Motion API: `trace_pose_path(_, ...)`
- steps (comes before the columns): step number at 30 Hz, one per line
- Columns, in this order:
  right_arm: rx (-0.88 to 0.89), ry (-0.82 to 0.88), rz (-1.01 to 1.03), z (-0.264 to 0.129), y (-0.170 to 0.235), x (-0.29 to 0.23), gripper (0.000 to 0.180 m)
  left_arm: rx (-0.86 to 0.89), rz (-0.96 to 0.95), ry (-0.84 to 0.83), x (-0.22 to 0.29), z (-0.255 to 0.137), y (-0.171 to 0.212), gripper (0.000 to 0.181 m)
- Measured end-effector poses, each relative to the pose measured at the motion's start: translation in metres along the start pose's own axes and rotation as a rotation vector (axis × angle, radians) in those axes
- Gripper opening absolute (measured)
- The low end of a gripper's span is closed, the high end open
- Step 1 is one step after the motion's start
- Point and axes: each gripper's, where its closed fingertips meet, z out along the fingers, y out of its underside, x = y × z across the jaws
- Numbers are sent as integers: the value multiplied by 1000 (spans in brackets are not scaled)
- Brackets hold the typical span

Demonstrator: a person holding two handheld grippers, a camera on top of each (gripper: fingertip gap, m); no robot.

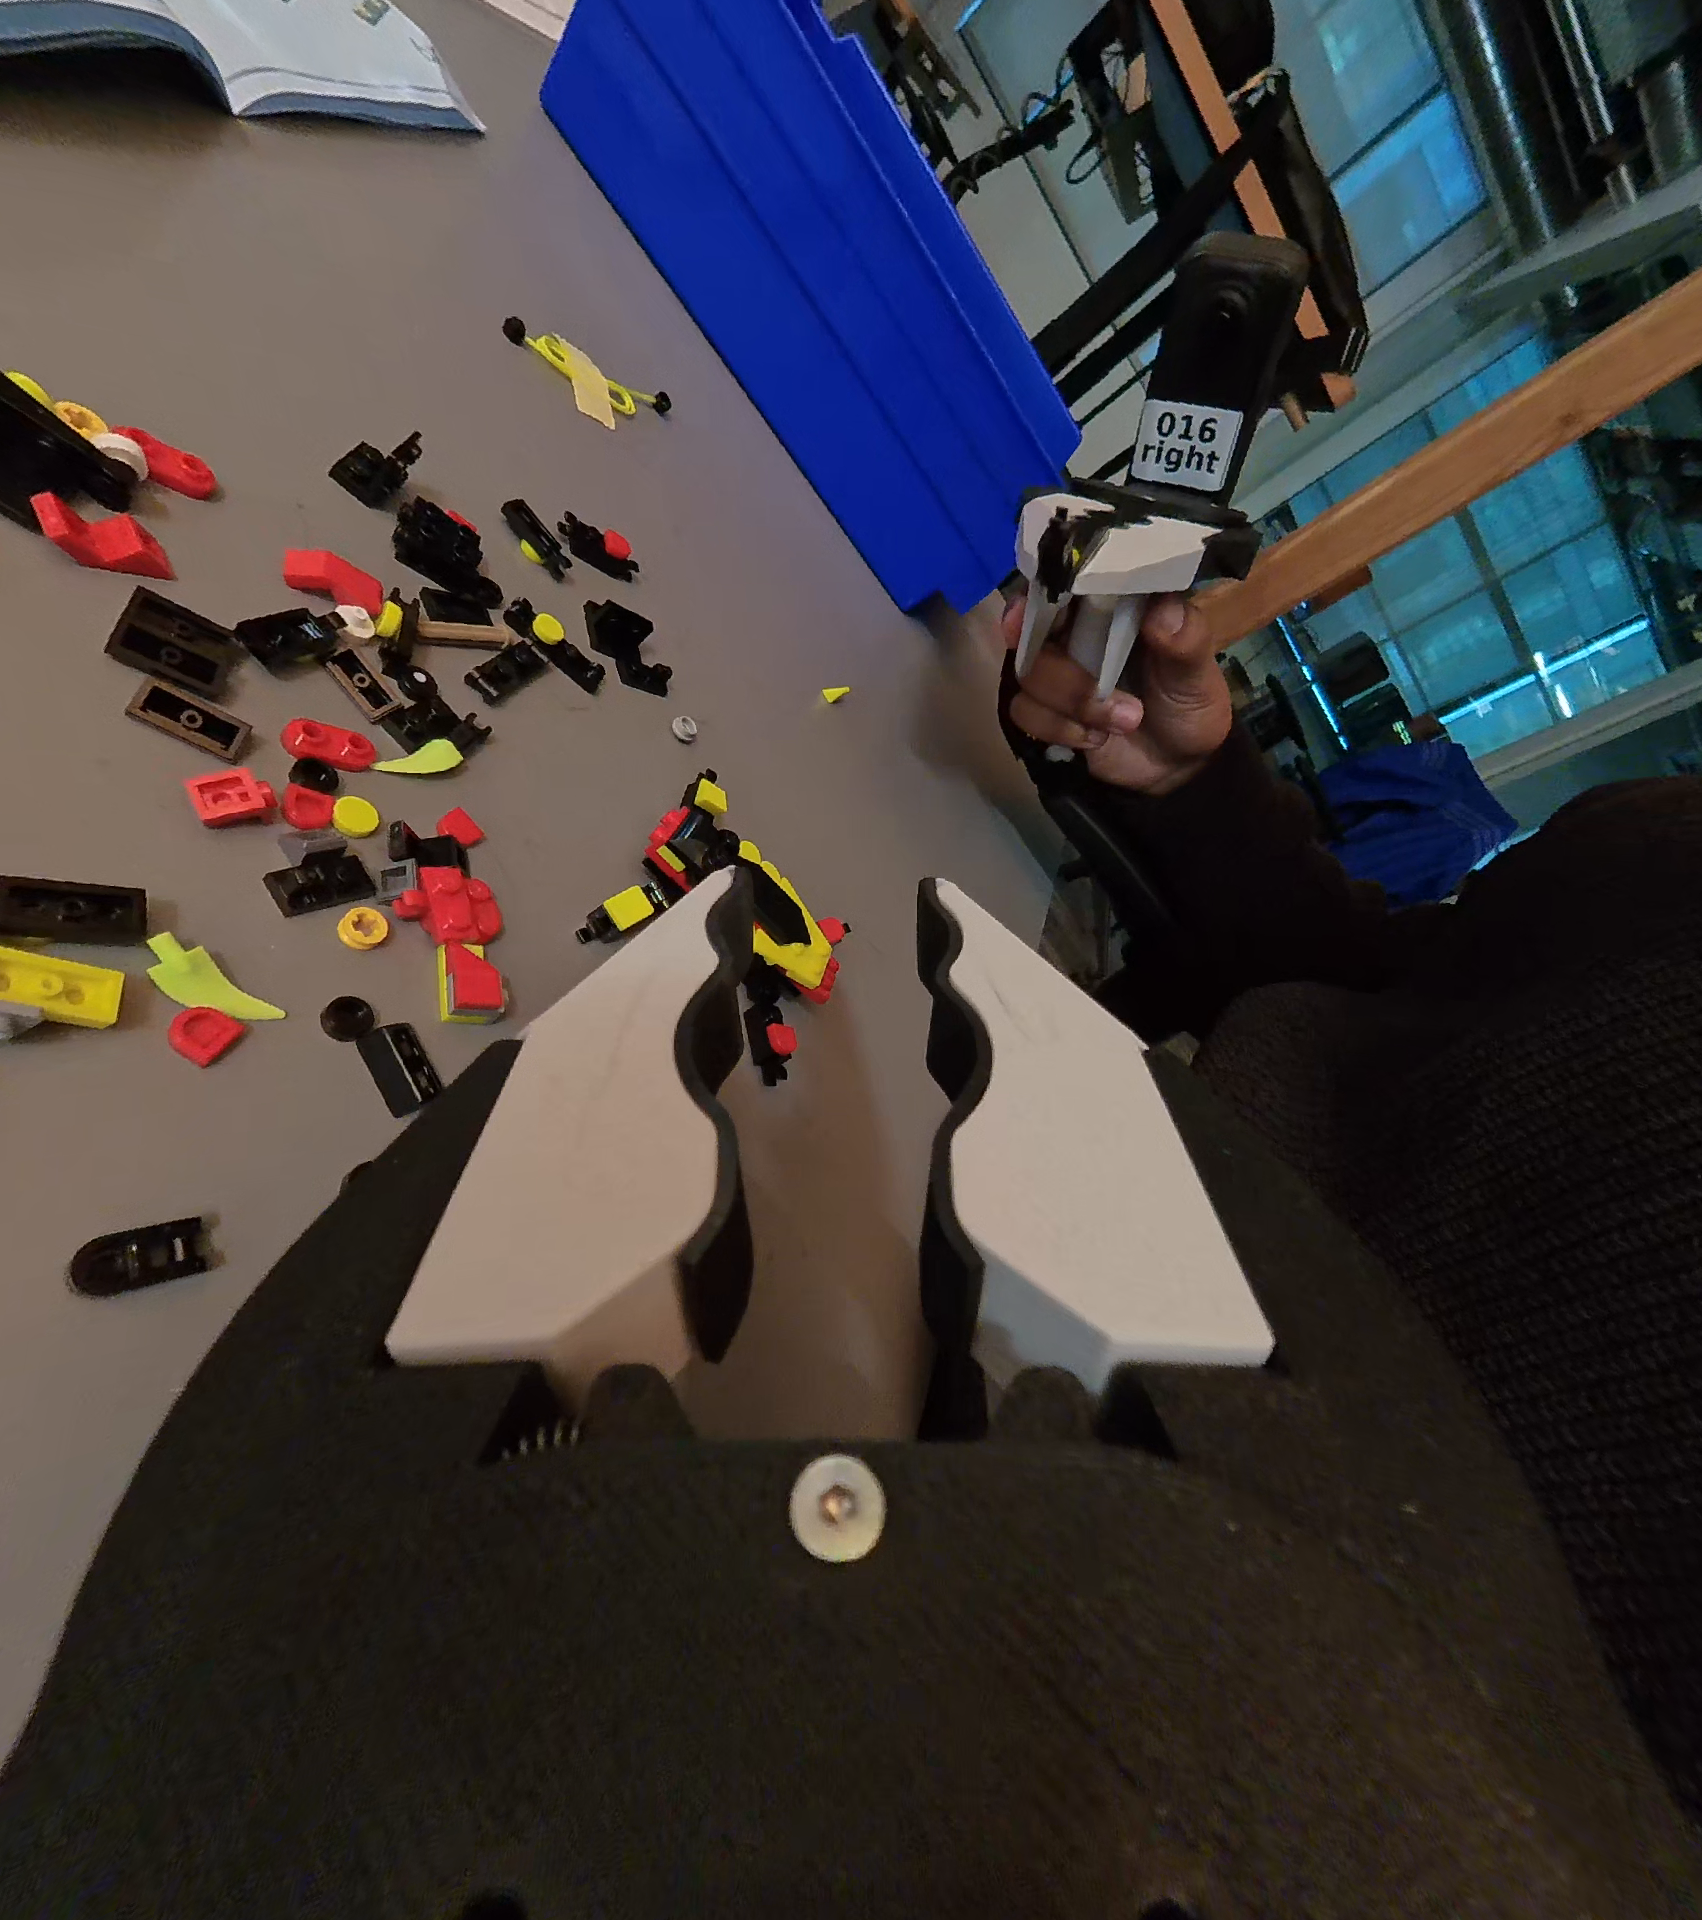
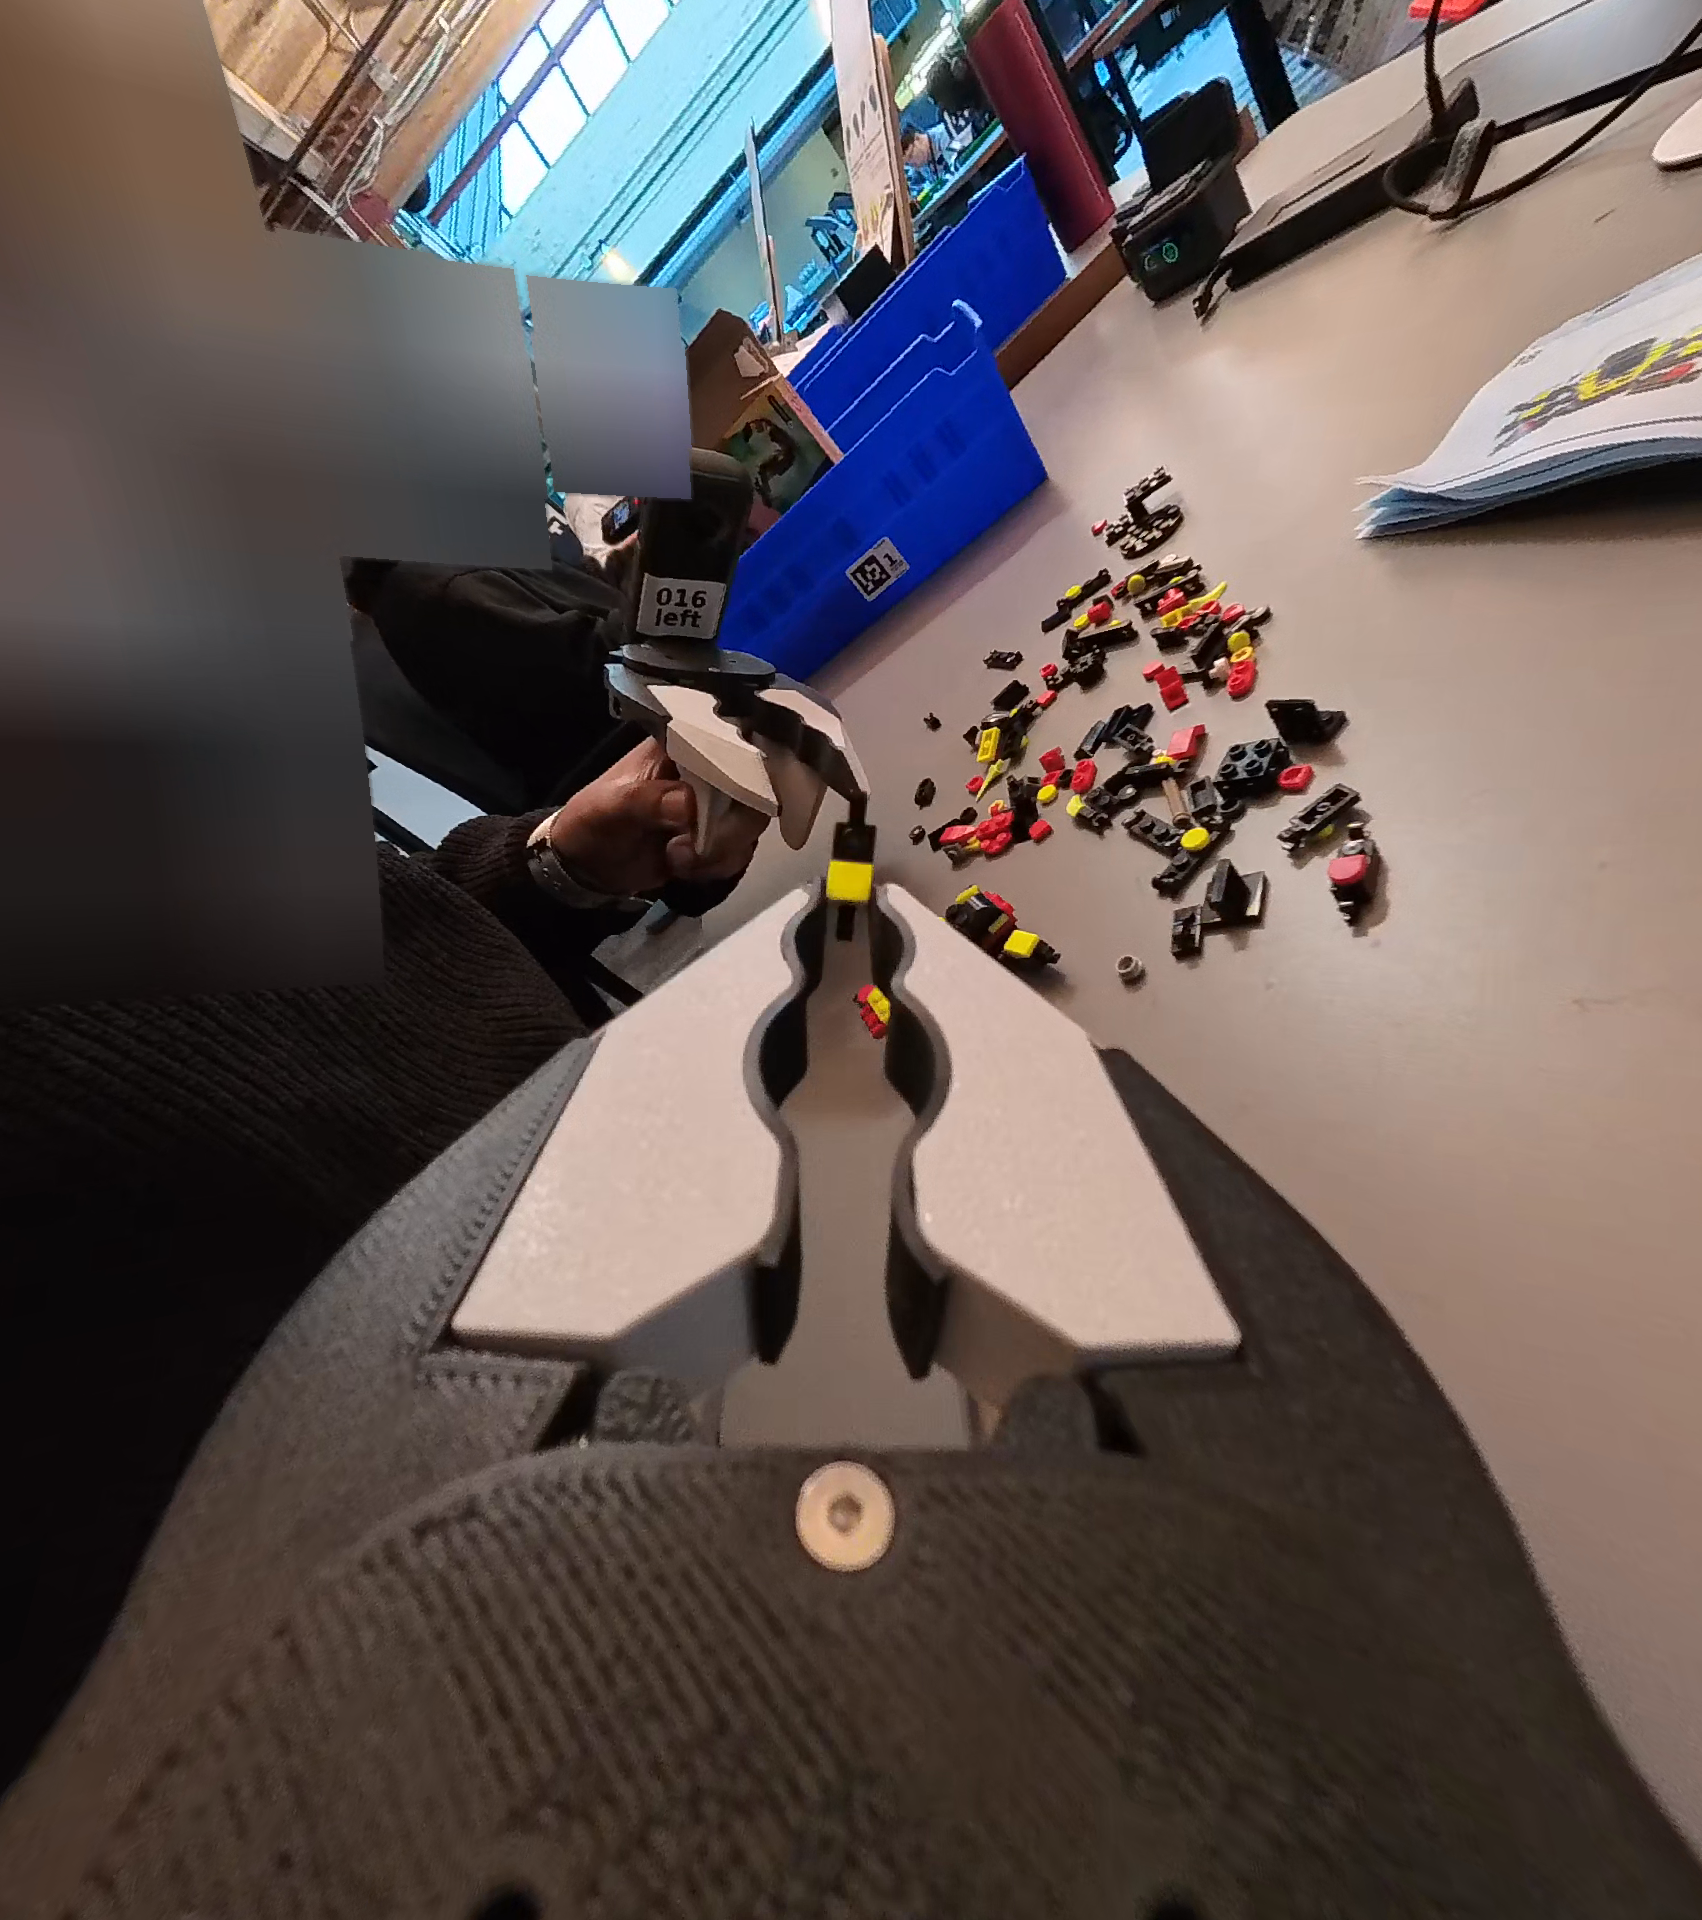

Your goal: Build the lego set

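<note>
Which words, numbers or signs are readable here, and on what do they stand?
I do not quote writing; its carriers:
White label on right gripper: legible.
White label on left gripper: legible.
Square tag on blue bin: coded marker.
Booklet: too small.

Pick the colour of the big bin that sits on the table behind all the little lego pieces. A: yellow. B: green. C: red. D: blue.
D: the big bin standing on the grey table just past the scattered lego pieces is bright blue in both views.
</note>
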Motion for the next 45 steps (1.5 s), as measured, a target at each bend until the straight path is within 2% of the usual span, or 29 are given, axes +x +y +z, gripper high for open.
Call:
trace_pose_path(9, 4, -2, -9, 4, -1, -3, 5, -1, -2, 9, 1, 1, 0, 29)
trace_pose_path(14, -21, -54, -24, 28, 6, -22, 6, 6, -6, 85, 16, 10, 0, 33)
trace_pose_path(18, -111, -15, -150, 52, 23, -31, 6, -1, 2, 136, 31, 23, 4, 32)
trace_pose_path(24, -216, 180, -361, 47, 32, -7, 6, -35, 91, 123, 35, 35, 10, 32)
trace_pose_path(27, -239, 160, -411, 48, 35, -12, 6, -41, 142, 143, 41, 42, 8, 33)
trace_pose_path(32, -252, 65, -379, 62, 46, -34, 6, -5, 61, 325, 70, 54, 5, 32)
trace_pose_path(38, -233, -3, -332, 68, 49, -47, 6, -26, 123, 313, 73, 56, 11, 24)
trace_pose_path(45, -183, -26, -270, 64, 41, -47, 6, -13, 104, 322, 70, 47, 6, 15)
